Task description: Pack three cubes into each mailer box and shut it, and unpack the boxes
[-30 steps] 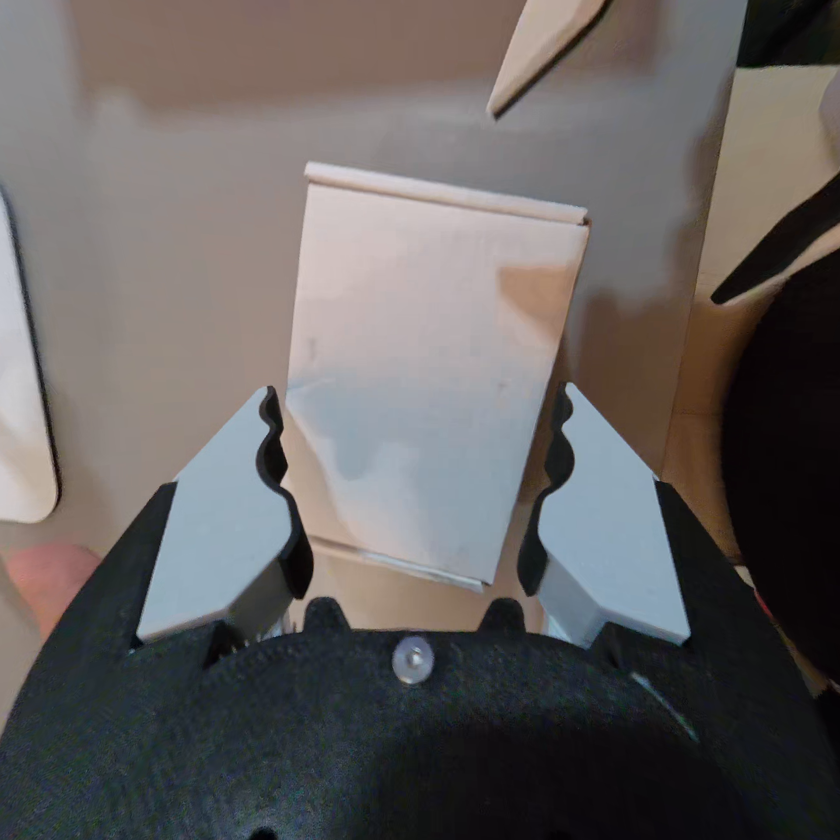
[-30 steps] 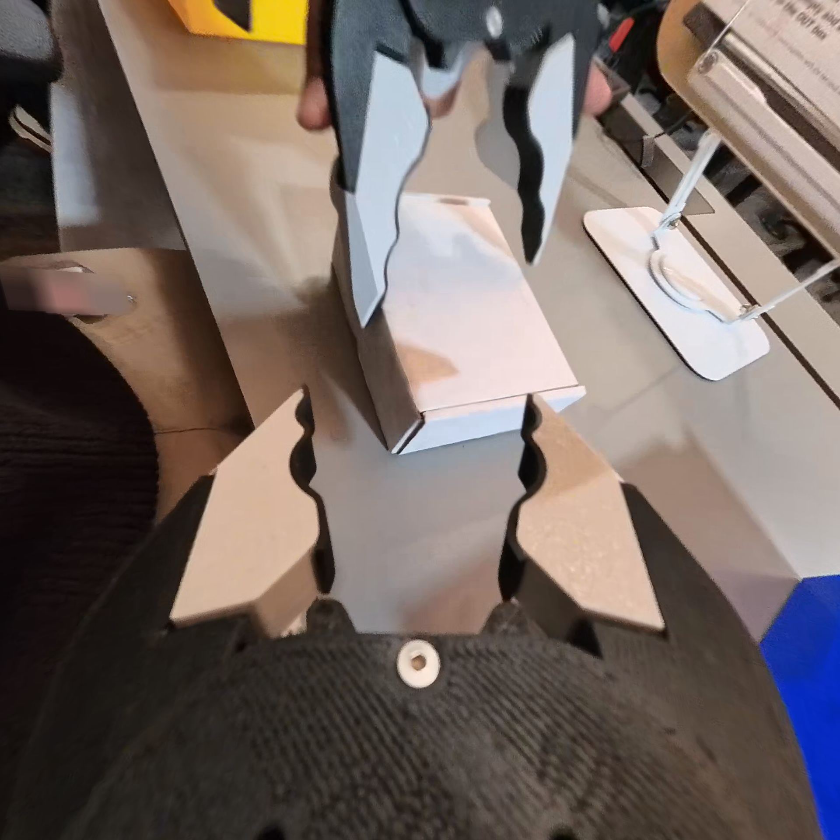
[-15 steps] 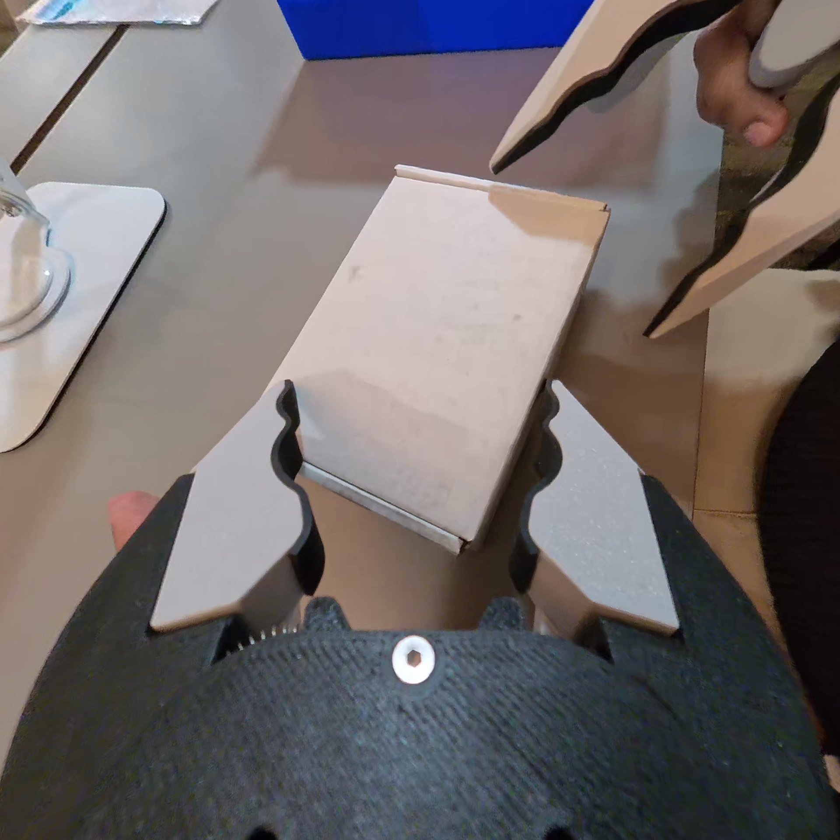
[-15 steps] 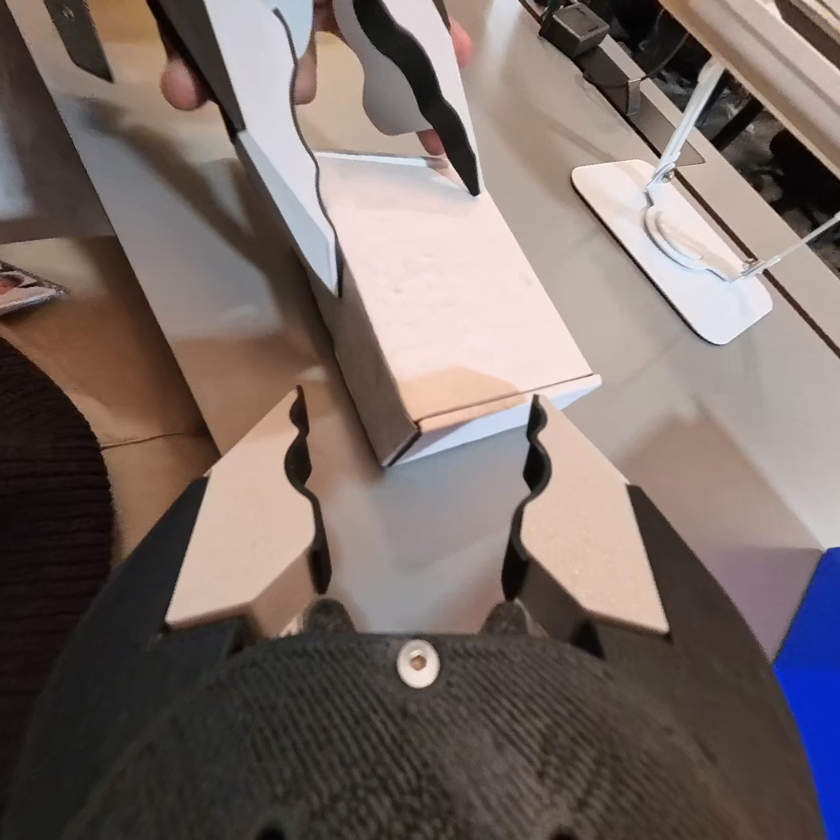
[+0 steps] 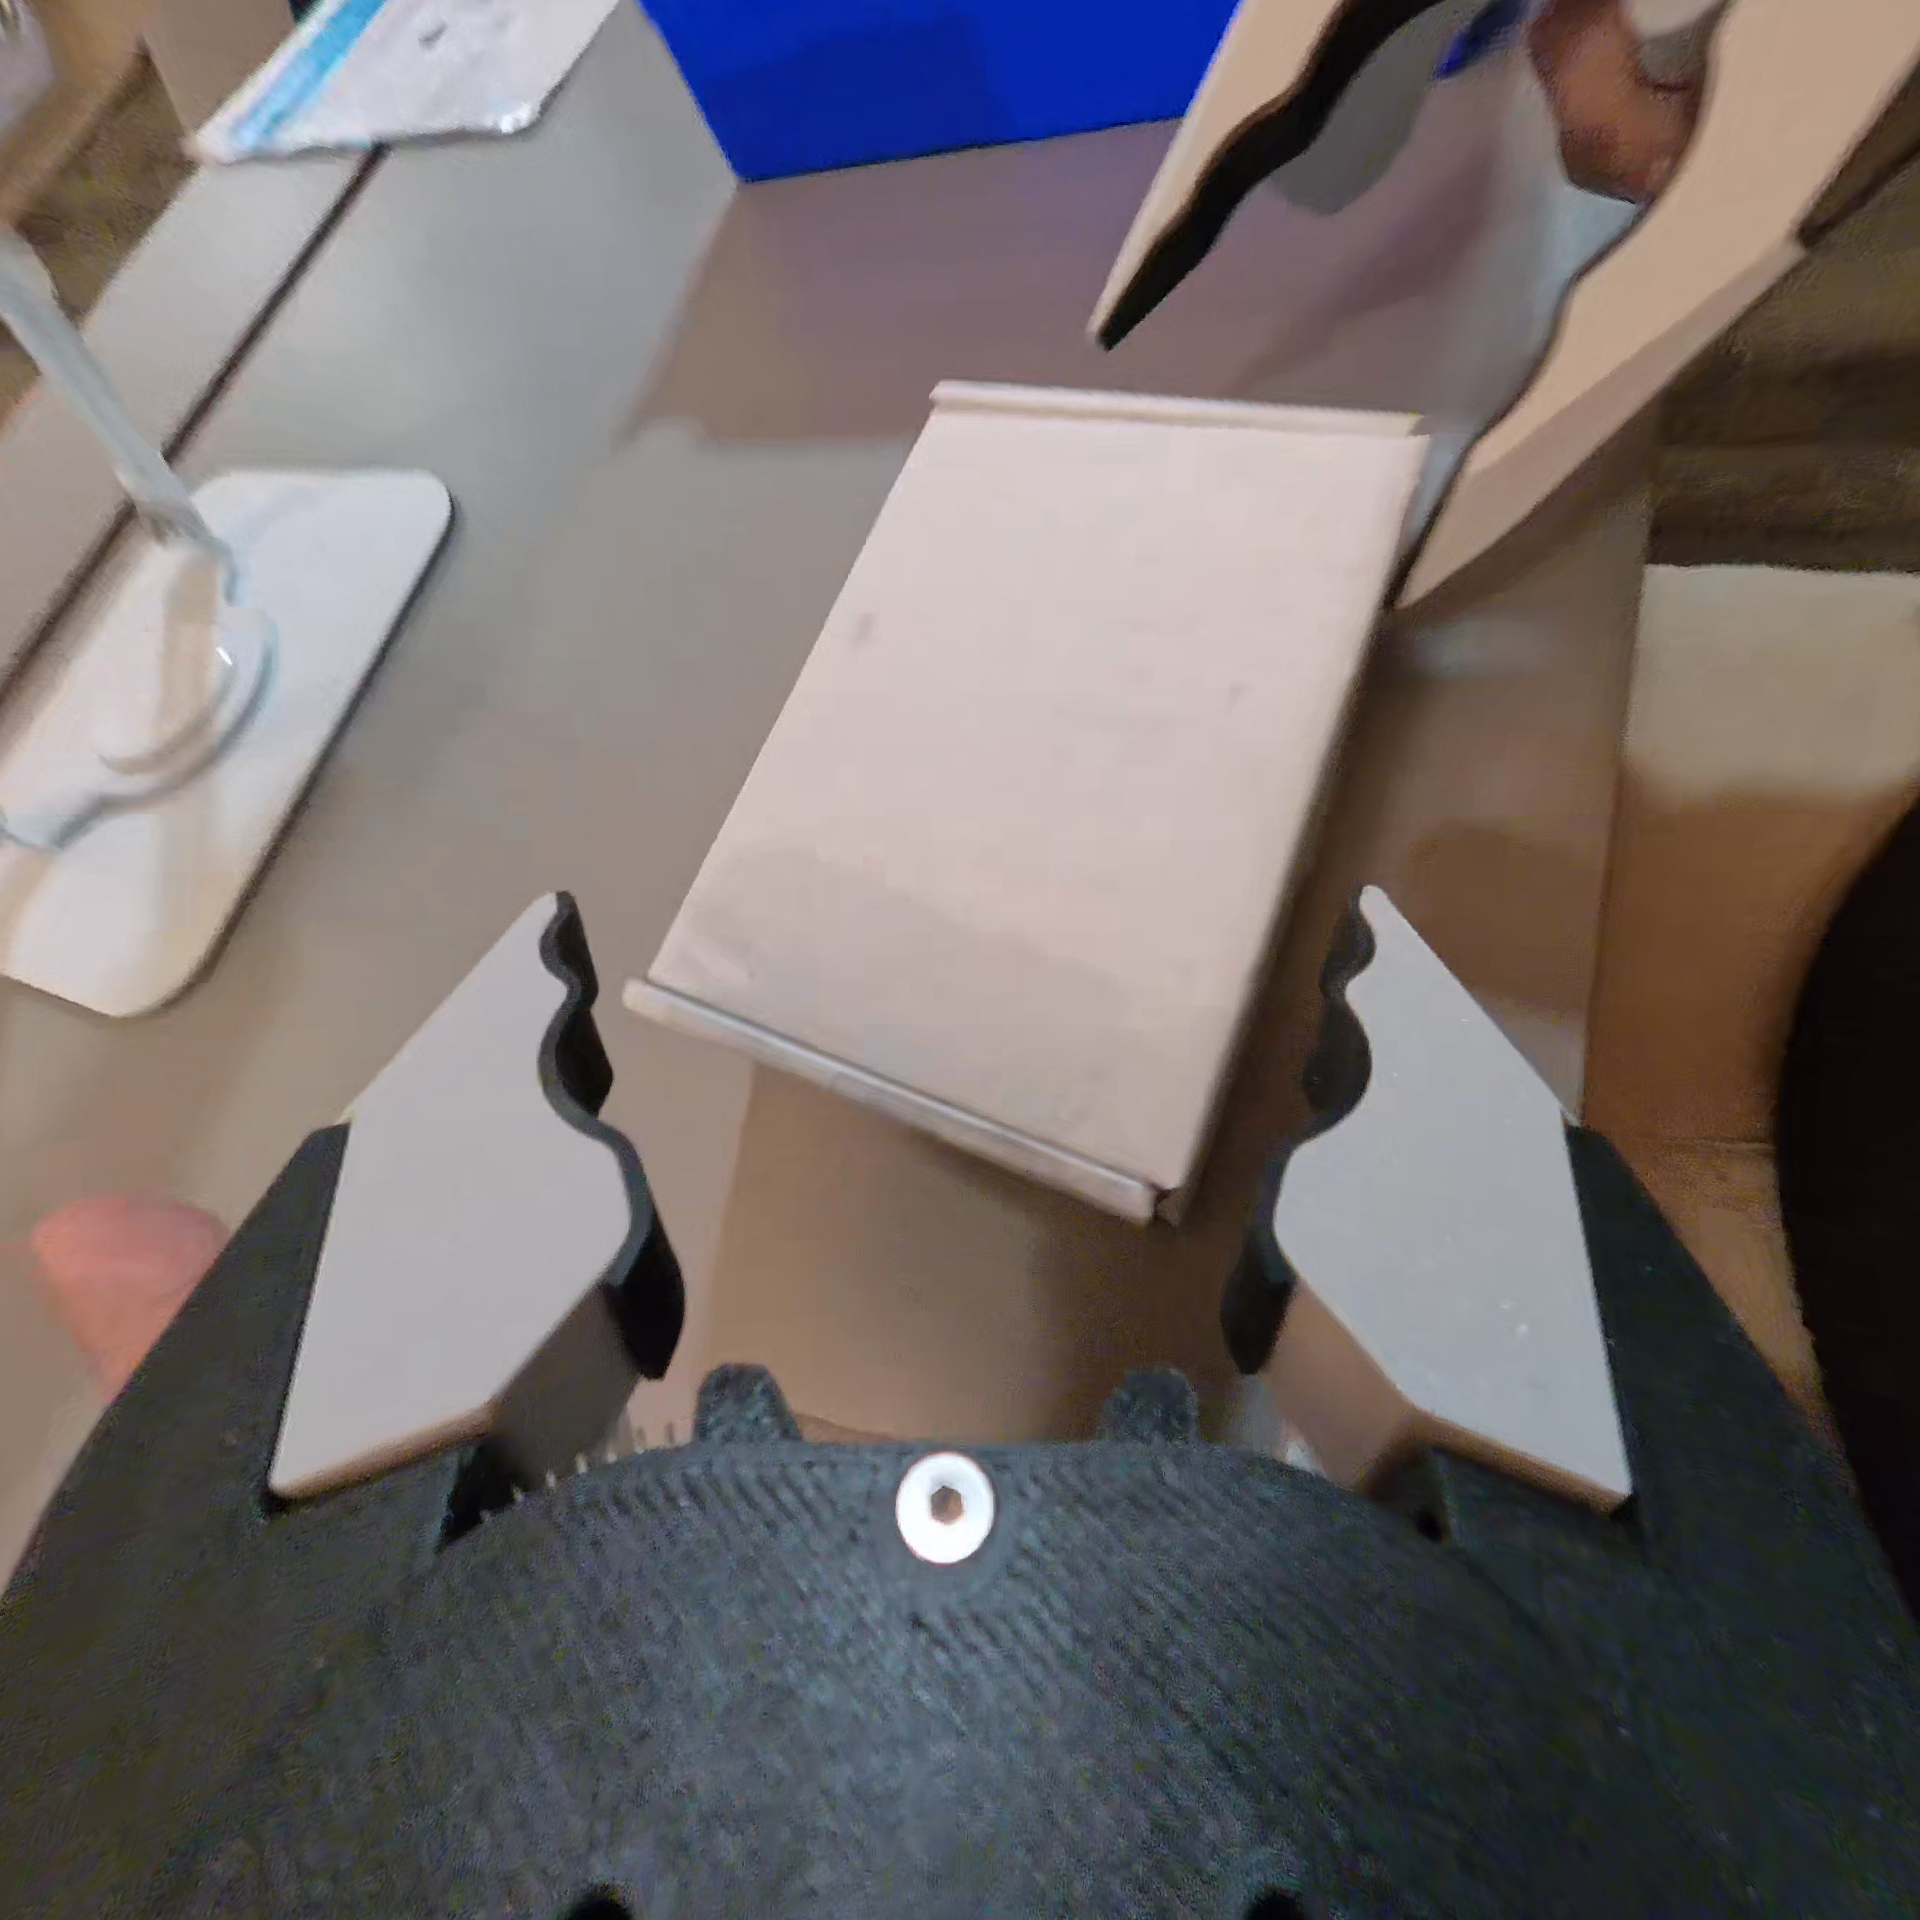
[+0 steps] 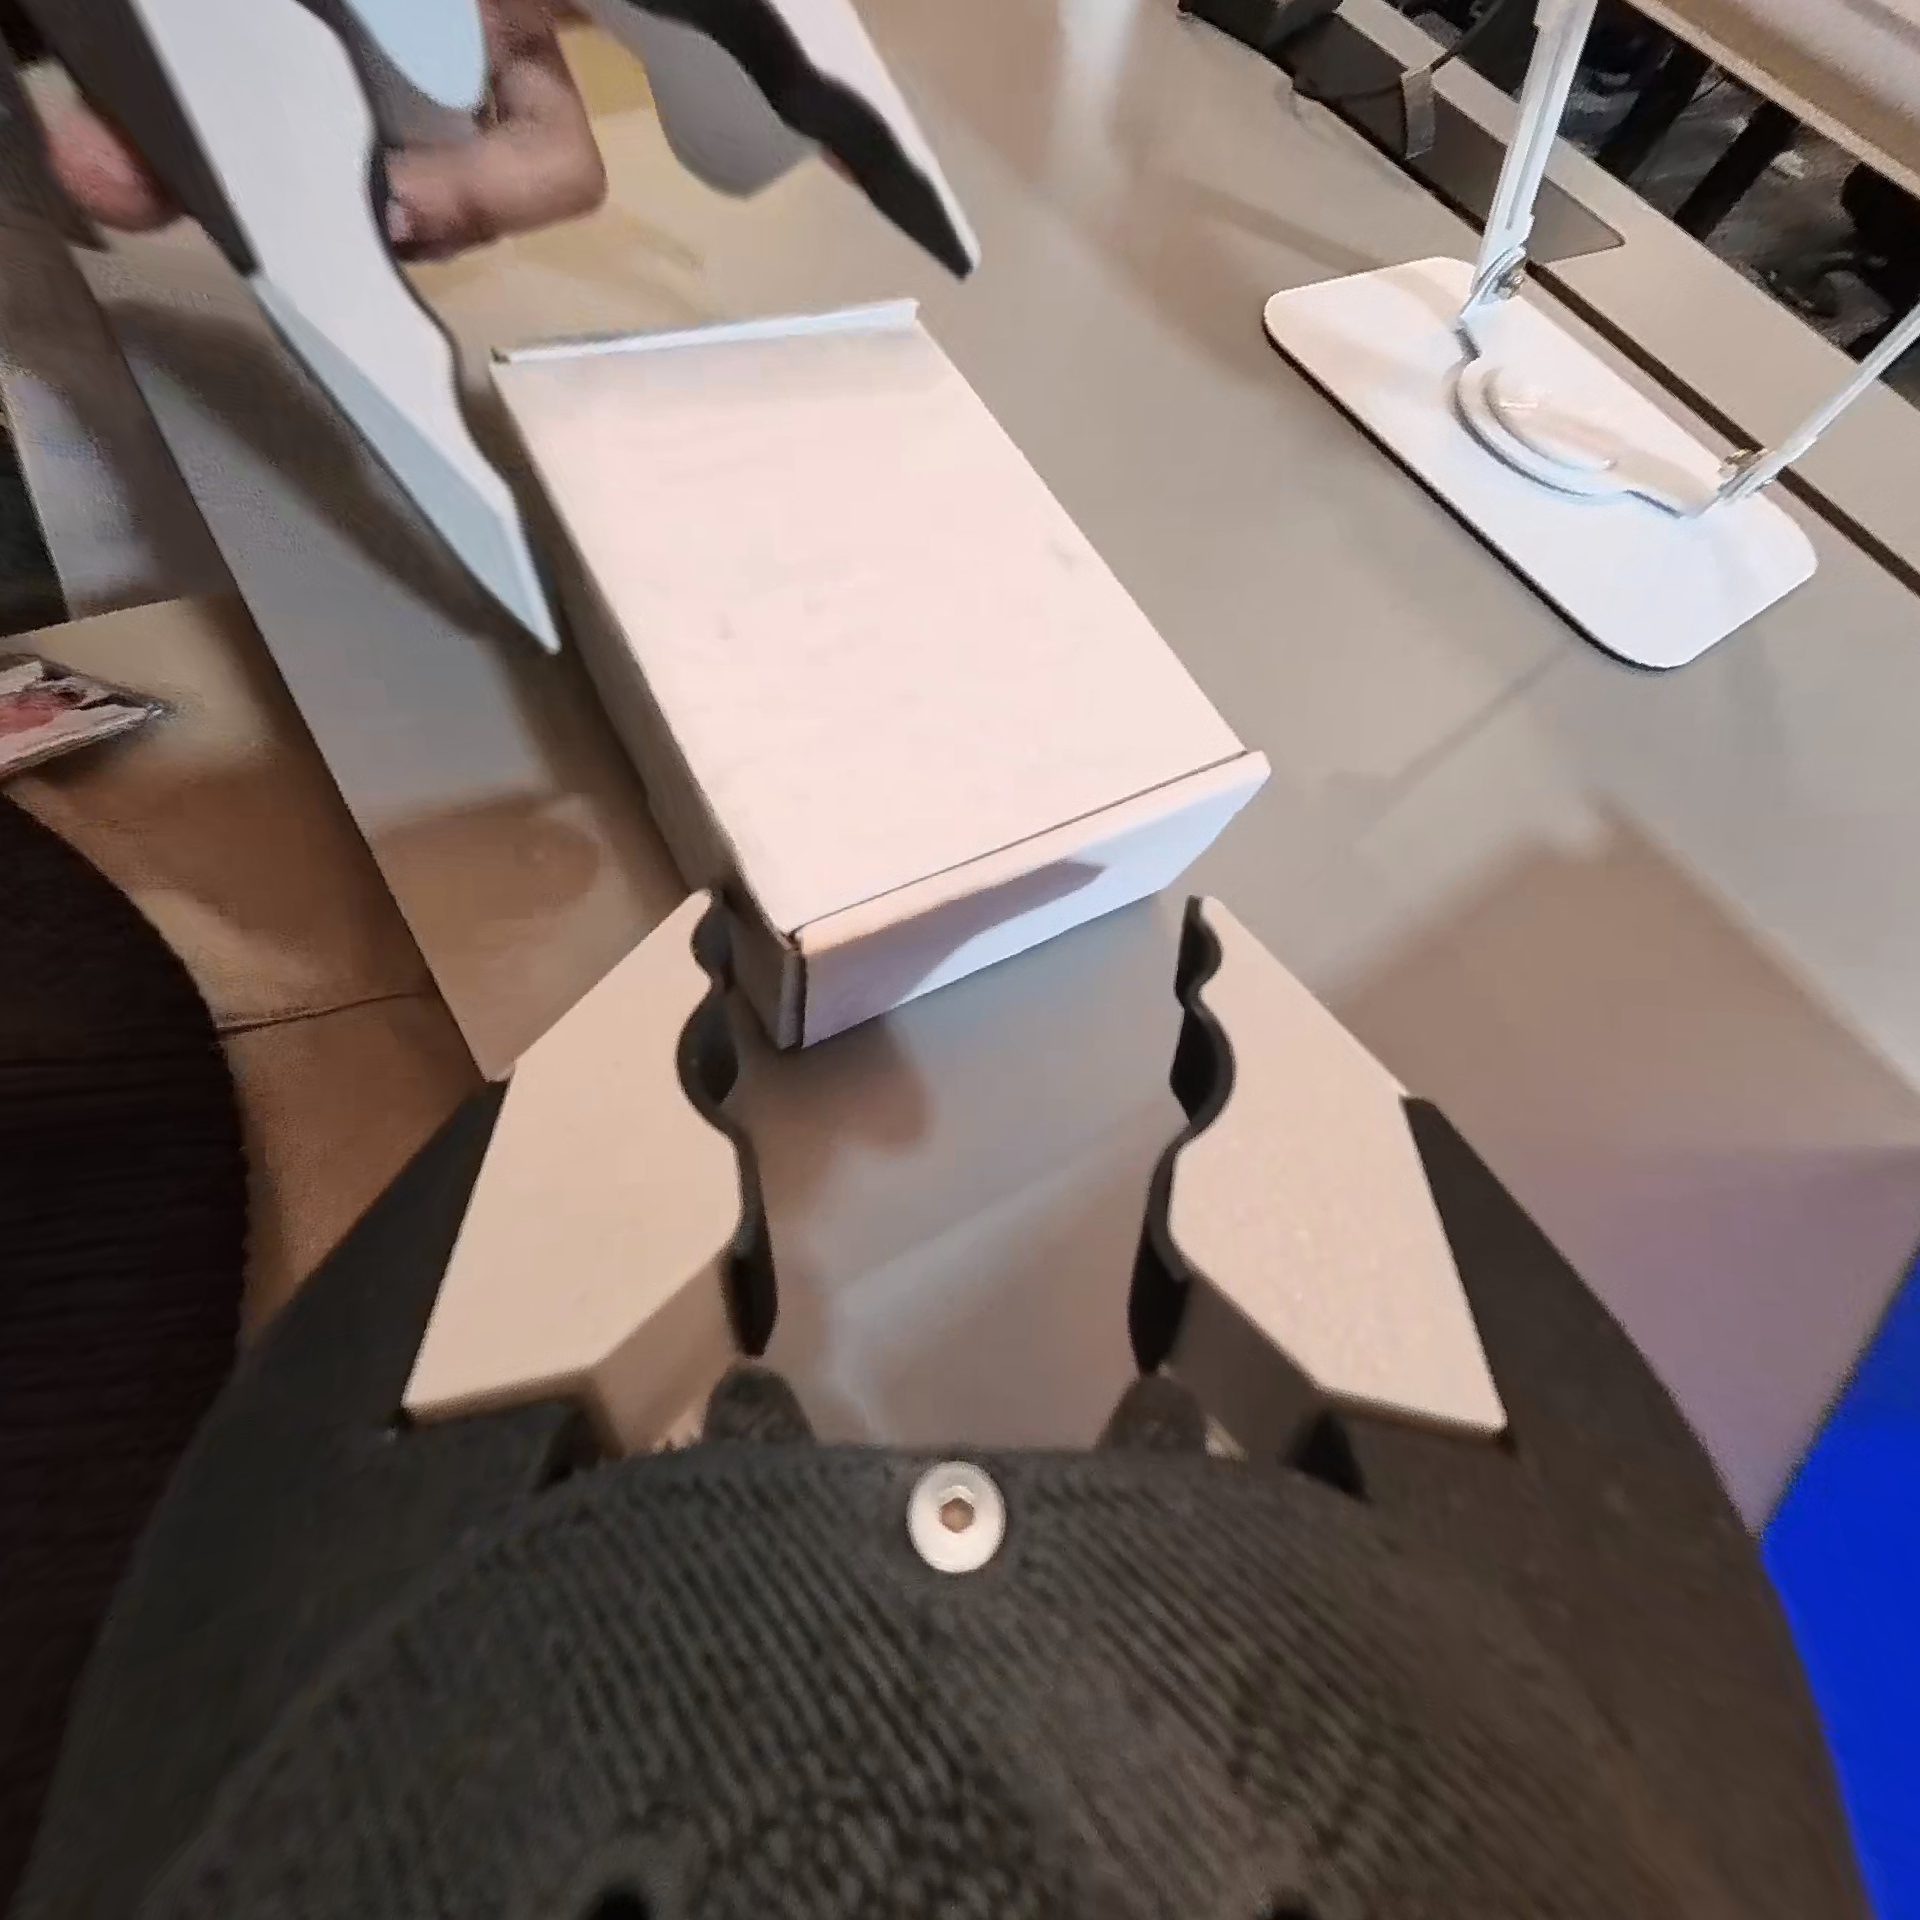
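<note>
I am holding my left gripper (image 5: 961, 914) and right gripper (image 6: 951, 914) at opposite short ends of the closed white mailer box (image 6: 852, 644), both spread wide and gripping nothing. The box is lying flat on the grey table (image 6: 1403, 852), near the table's edge, with a white stand base (image 6: 1558, 488) sitting well apart from the box.

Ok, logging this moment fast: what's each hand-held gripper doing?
Left hand-held gripper: open, holding nothing.
Right hand-held gripper: open, holding nothing.

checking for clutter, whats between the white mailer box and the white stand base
Nothing: in the right wrist view only bare grey table separates the mailer box from the stand base.
</note>
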`<state>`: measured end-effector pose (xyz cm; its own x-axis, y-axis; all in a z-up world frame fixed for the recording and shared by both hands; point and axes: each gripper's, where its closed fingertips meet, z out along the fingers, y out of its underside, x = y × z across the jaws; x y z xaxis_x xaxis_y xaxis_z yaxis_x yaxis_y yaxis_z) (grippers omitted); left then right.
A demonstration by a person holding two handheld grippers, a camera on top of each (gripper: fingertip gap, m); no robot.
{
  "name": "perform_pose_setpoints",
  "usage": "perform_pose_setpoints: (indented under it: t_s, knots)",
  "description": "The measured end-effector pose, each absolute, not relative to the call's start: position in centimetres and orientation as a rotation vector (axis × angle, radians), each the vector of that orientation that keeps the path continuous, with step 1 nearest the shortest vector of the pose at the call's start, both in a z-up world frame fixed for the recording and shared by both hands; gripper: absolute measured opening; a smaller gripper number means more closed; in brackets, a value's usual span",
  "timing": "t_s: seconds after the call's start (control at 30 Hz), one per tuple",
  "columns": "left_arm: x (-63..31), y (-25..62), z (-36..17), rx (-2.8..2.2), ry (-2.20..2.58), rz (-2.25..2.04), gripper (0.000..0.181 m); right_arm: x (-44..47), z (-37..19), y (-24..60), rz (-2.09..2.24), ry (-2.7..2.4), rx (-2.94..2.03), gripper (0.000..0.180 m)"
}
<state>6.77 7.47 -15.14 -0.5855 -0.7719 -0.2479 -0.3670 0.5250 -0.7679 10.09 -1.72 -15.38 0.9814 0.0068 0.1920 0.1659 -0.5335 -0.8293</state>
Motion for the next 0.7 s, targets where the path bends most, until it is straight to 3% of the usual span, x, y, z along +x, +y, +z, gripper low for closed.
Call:
perform_pose_setpoints:
  t_s: [0.17,0.37,0.57,0.7]
  knots:
    - [6.5,8.6,-18.8,-1.092,2.308,-1.0,0.144,9.8,-15.4,-1.6,-0.195,-0.13,-2.123,0.083]
    - [6.7,8.4,-19.0,-1.076,2.306,-0.961,0.139,9.1,-14.7,-1.0,-0.269,-0.226,-2.08,0.085]
    - [7.1,7.5,-18.0,-1.32,2.24,-1.082,0.136,7.8,-11.9,-0.8,-0.784,-0.595,-1.926,0.09]
    - [7.5,6.0,-16.8,-1.529,2.151,-1.212,0.136,6.8,-13.2,-0.1,-1.119,-0.866,-1.879,0.088]
